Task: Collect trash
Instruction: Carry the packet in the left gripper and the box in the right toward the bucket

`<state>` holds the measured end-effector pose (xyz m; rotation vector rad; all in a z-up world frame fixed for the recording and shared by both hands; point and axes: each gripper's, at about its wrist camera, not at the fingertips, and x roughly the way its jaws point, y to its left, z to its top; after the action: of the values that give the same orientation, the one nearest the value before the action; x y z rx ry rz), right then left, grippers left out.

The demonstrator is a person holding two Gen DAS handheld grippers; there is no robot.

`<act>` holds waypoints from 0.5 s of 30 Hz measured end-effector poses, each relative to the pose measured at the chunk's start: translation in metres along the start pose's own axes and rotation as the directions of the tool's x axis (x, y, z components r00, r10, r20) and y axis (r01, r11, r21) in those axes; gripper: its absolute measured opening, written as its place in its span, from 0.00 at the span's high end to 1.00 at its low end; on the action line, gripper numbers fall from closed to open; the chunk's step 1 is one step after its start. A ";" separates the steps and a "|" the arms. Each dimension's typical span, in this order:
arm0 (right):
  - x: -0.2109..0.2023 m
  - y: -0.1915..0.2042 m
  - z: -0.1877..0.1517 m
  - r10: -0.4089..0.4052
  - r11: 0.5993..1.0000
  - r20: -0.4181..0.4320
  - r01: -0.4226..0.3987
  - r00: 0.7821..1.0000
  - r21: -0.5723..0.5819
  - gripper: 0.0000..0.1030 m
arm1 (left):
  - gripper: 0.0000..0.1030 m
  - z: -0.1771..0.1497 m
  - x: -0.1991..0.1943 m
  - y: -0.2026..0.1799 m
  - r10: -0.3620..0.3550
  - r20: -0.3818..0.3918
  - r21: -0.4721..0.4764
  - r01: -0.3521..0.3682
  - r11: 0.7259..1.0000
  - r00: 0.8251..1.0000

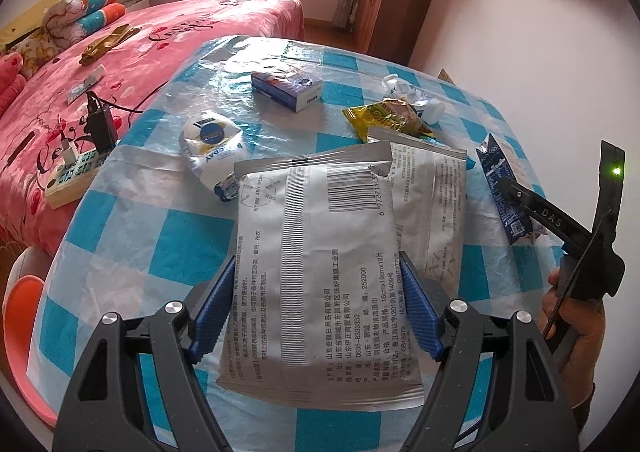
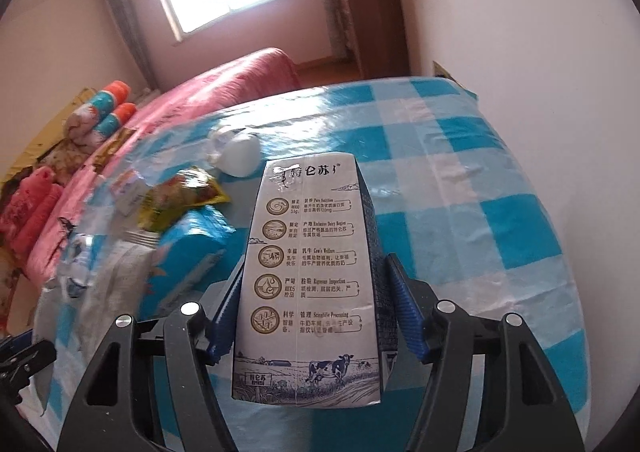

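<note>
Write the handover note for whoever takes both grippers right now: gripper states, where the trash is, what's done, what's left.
Left gripper: shut on a silver wipes packet, lifted off the checked tablecloth.
Right gripper: shut on a milk carton, held over the table.
Still on the table: a second silver packet, yellow snack wrapper, white and yellow wrapper, blue and white box, crumpled clear plastic bottle.
Done: two items gripped. No bin is in view.
Left: drop both items in the trash, then collect the rest.

Left claw (image 1: 316, 308): black arms, blue ribbed pads (image 1: 420, 312), silver screws; right claw (image 2: 312, 312) same.
</note>
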<state>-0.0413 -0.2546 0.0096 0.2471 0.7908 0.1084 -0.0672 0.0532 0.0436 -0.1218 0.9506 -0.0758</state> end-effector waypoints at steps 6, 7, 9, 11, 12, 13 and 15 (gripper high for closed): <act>-0.009 0.010 0.000 0.076 0.997 0.033 -0.076 0.997 0.006 0.36 | 0.25 -0.005 -0.018 0.020 -0.020 0.038 -0.026 0.021 0.999 0.999; -0.011 0.011 0.000 0.091 0.996 0.035 -0.091 0.995 0.015 0.36 | 0.25 -0.006 -0.021 0.024 -0.020 0.045 -0.032 0.022 0.999 0.999; -0.016 0.014 0.001 0.126 0.991 0.047 -0.127 0.991 0.031 0.36 | 0.25 -0.008 -0.026 0.032 -0.022 0.054 -0.042 0.025 0.999 0.998; -0.025 0.022 0.002 0.163 0.985 0.065 -0.166 0.984 0.039 0.36 | 0.25 -0.011 -0.031 0.041 -0.021 0.065 -0.053 0.024 0.998 0.998; -0.030 0.028 0.002 0.178 0.983 0.073 -0.181 0.981 0.036 0.36 | 0.25 -0.013 -0.033 0.046 -0.017 0.072 -0.058 0.021 0.998 0.997; -0.034 0.033 0.003 0.187 0.981 0.078 -0.189 0.979 0.031 0.36 | 0.25 -0.014 -0.035 0.050 -0.013 0.076 -0.061 0.018 0.998 0.997; -0.042 0.045 0.003 0.193 0.981 0.088 -0.194 0.977 0.010 0.36 | 0.25 -0.016 -0.039 0.060 -0.007 0.085 -0.072 0.013 0.997 0.996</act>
<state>-0.0687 -0.2198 0.0516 0.3445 0.6804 0.2724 -0.1018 0.1165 0.0578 -0.1950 0.8679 -0.0449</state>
